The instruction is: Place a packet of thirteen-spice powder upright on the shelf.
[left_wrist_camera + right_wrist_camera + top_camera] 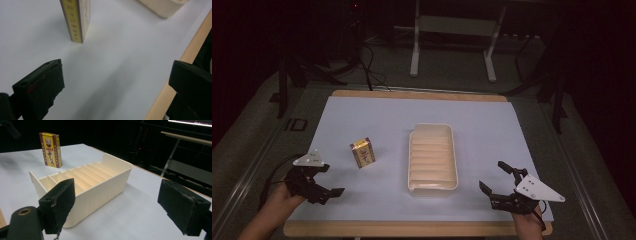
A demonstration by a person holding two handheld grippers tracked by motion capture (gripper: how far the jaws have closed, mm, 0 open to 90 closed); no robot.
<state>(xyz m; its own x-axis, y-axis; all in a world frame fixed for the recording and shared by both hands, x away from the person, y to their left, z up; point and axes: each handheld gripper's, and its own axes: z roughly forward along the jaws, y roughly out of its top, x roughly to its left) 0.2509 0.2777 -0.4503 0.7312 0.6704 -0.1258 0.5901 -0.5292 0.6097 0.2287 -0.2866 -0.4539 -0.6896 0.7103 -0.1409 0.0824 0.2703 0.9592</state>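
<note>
White table (362, 115), upright yellow box (363, 152), label writing unreadable

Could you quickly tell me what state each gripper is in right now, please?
Left gripper: open, holding nothing, short of the yellow box.
Right gripper: open, holding nothing, beside the cream tray.

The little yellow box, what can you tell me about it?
The yellow box is small, flat and looks like cardboard, with dark red edges and a printed picture on its front. It stands upright on the white table cover, left of the cream tray and apart from it. No gripper touches it.
</note>
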